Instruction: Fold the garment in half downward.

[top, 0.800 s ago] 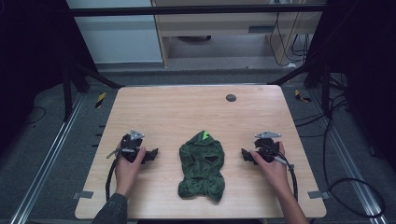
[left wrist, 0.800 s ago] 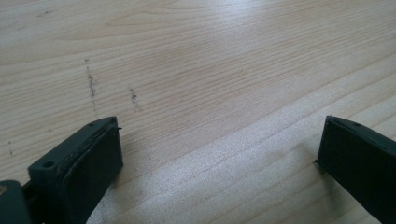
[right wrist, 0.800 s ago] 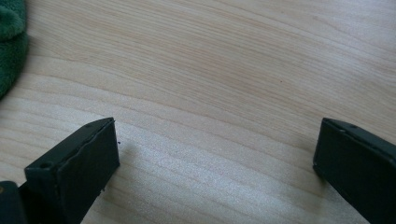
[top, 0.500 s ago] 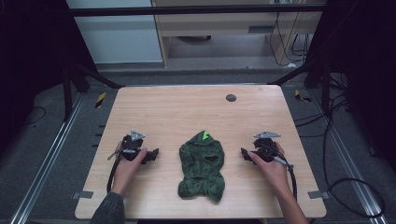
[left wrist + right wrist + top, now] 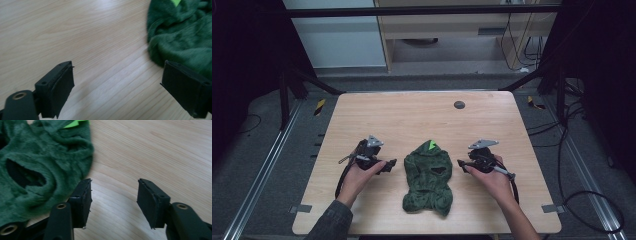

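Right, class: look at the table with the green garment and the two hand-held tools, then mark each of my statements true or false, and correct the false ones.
1. The green garment lies between the two tools. True.
2. The left tool is clamped on the garment. False: its jaws stand open over bare wood, beside the cloth.
3. The right tool is open and holds nothing. True.
4. The garment hangs over the table edge. False: it lies wholly on the tabletop.
5. A small dark round disc sits near the table's far edge. True.
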### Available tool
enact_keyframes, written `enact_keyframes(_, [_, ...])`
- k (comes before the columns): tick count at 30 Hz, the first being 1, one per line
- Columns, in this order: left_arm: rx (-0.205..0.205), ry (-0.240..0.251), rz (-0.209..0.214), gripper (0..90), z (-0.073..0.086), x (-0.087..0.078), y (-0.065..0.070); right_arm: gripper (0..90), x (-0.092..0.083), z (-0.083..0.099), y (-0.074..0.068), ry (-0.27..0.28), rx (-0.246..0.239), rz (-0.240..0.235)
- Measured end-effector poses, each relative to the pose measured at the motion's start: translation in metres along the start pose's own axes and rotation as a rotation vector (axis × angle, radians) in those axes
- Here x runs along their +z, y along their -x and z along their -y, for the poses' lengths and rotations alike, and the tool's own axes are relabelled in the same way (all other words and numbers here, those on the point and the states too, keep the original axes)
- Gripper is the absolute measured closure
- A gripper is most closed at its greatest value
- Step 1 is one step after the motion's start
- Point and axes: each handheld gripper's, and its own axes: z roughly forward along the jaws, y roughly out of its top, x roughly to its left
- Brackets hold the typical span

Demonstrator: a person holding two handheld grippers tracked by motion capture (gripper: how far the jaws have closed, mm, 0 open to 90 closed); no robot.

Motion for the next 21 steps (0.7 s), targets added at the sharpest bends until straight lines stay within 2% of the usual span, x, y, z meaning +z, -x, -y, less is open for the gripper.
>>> enact_keyframes(1, [0.014, -0.008, 0.014, 12.5, -0.006, 0.003, 0.004, 53.9, 0.002, -0.005, -0.004, 0.002, -0.008, -0.025])
enact_keyframes(2, [0.033, -0.009, 0.029, 13.9, -0.012, 0.005, 0.007, 55.8, 0.003, -0.007, -0.004, 0.005, -0.005, -0.038])
enact_keyframes(7, [0.067, -0.003, 0.040, 19.2, -0.027, 0.012, 0.016, 64.0, 0.009, -0.017, -0.007, 0.017, -0.008, -0.072])
enact_keyframes(8, [0.064, 0.006, 0.040, 20.8, -0.032, 0.015, 0.019, 67.4, 0.012, -0.021, -0.007, 0.021, -0.002, -0.090])
enact_keyframes(9, [0.064, 0.007, 0.041, 22.4, -0.034, 0.016, 0.018, 68.1, 0.014, -0.023, -0.007, 0.019, -0.004, -0.089])
enact_keyframes(13, [0.046, 0.010, 0.064, 24.8, -0.040, 0.023, 0.018, 65.4, 0.022, -0.030, -0.011, 0.010, -0.016, -0.095])
enact_keyframes(16, [0.047, 0.004, 0.062, 25.2, -0.040, 0.027, 0.019, 62.2, 0.028, -0.032, -0.013, 0.010, 0.002, -0.098])
enact_keyframes(18, [0.061, 0.001, 0.063, 25.0, -0.042, 0.031, 0.020, 57.9, 0.036, -0.033, -0.014, 0.001, 0.008, -0.103])
enact_keyframes(21, [0.063, -0.004, 0.061, 23.6, -0.042, 0.033, 0.022, 56.6, 0.041, -0.032, -0.015, -0.007, 0.011, -0.103])
